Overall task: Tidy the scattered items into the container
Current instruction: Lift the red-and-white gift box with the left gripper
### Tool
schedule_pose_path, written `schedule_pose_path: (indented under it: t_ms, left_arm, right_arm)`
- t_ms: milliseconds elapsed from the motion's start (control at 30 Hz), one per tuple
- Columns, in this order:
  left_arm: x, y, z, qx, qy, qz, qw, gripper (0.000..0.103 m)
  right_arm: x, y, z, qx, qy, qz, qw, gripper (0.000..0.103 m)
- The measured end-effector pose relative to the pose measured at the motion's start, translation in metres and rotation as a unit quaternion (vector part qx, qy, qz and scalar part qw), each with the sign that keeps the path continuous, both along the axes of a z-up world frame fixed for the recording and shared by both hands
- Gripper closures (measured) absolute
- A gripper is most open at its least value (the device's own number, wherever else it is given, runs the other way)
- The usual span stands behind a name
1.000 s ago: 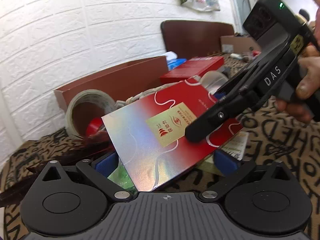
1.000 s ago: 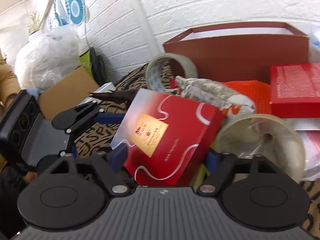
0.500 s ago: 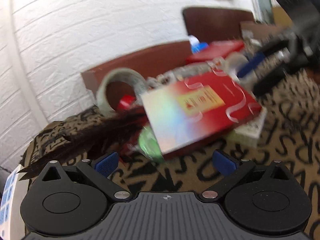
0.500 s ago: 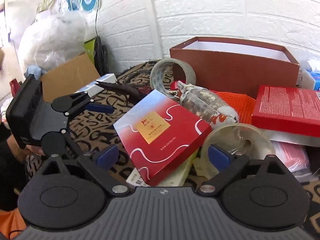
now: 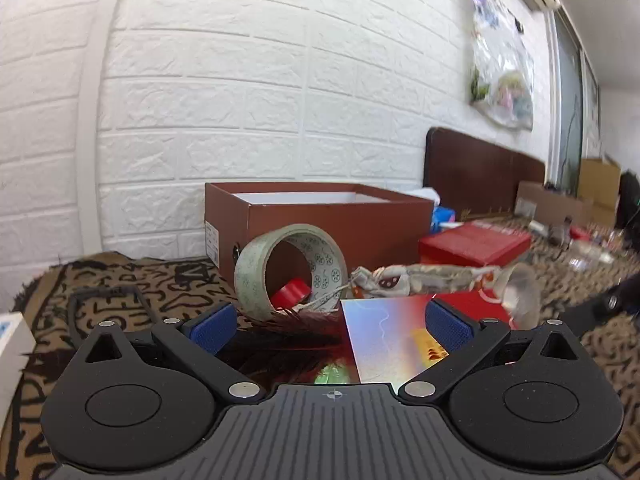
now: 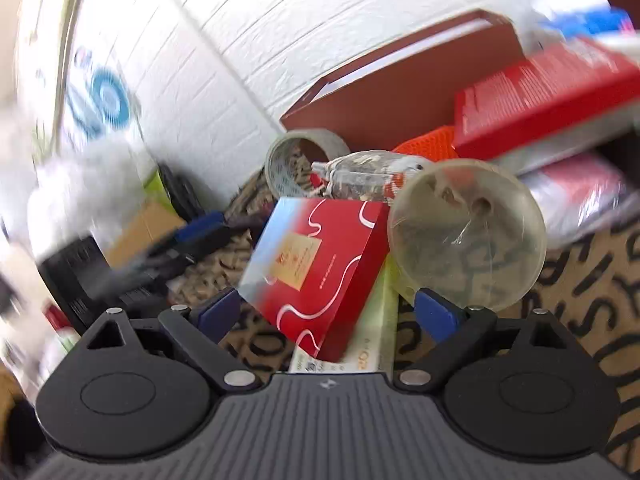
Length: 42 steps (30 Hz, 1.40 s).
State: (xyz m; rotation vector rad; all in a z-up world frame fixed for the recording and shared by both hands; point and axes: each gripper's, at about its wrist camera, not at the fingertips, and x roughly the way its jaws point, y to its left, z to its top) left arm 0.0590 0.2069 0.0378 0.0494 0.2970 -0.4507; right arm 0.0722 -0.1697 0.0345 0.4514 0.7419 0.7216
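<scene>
The open brown shoebox (image 5: 320, 224) stands against the white wall. In front of it a red box with a shimmering corner (image 6: 320, 264) lies tilted on a pale flat box (image 6: 372, 332). My right gripper (image 6: 327, 313) is open, its blue pads on either side of the red box's near corner without pressing it. My left gripper (image 5: 328, 327) is also open, over a dark feather (image 5: 280, 344) and the red box's corner (image 5: 384, 344). A patterned tape roll (image 5: 290, 270), a bagged bottle (image 5: 420, 278) and a clear tape roll (image 6: 466, 232) lie around the red box.
A larger red box (image 6: 540, 92) and an orange mesh (image 6: 432, 144) sit right of the shoebox. A small red item (image 5: 294, 292) lies inside the patterned tape roll. A leopard-print cloth (image 5: 160, 288) covers the table. A white carton (image 5: 12, 344) stands at the left edge.
The red box was up between both grippers; now it lies on the pile. The right jaws have spread off it. Both grippers have drawn back and rolled; the left one now sits level.
</scene>
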Motion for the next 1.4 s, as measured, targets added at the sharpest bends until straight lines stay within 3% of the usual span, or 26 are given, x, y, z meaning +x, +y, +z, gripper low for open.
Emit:
schedule_pose_path:
  t_ms: [167,267,333,400,500,567,667,800,933,1133,1200,1400]
  left_arm:
    - [0.006,-0.023,-0.012,0.036,0.025,-0.004,0.999,0.0]
    - [0.005,-0.037,-0.016,0.036,0.042,-0.039,0.9977,0.0]
    - [-0.005,-0.053,-0.017,0.048,0.039,-0.058,0.9964,0.0]
    - [-0.017,-0.07,-0.019,0.064,0.027,-0.047,0.9965,0.0]
    - [-0.028,-0.078,-0.02,0.041,0.034,-0.036,0.9979,0.0]
    - [-0.036,-0.083,-0.018,0.026,0.037,-0.032,0.9985,0.0]
    - [-0.052,-0.104,-0.017,0.033,0.037,-0.032,0.9983,0.0]
    - [-0.076,-0.144,-0.018,0.027,0.046,-0.062,0.9966,0.0]
    - [-0.096,-0.186,-0.028,0.098,0.031,-0.065,0.9926,0.0]
    - [-0.088,-0.174,-0.025,0.06,0.06,-0.061,0.9946,0.0]
    - [-0.086,-0.169,-0.022,0.045,0.055,-0.088,0.9936,0.0]
    - [-0.069,-0.182,-0.029,0.078,0.074,-0.179,0.978,0.0]
  right_arm:
    - [0.009,0.0,-0.01,0.049,0.016,-0.012,0.999,0.01]
    - [0.014,0.006,-0.011,0.059,0.016,-0.004,0.998,0.01]
    - [0.016,0.005,-0.008,0.065,0.005,0.002,0.998,0.01]
    - [0.019,-0.001,-0.002,0.067,-0.006,0.005,0.998,0.009]
    - [0.024,-0.015,0.007,0.075,-0.015,0.02,0.997,0.006]
    - [0.028,-0.024,0.01,0.072,-0.011,0.026,0.997,0.006]
    - [0.026,-0.038,0.015,0.051,-0.007,0.047,0.998,0.005]
    - [0.01,-0.063,0.014,0.015,-0.01,0.063,0.998,0.005]
    - [-0.001,-0.076,0.011,-0.025,-0.023,0.065,0.997,0.005]
    - [-0.012,-0.104,0.009,-0.035,-0.024,0.053,0.998,0.006]
    - [-0.018,-0.12,0.004,-0.03,-0.017,0.048,0.998,0.006]
    - [-0.043,-0.14,-0.02,0.001,0.025,0.021,0.999,0.012]
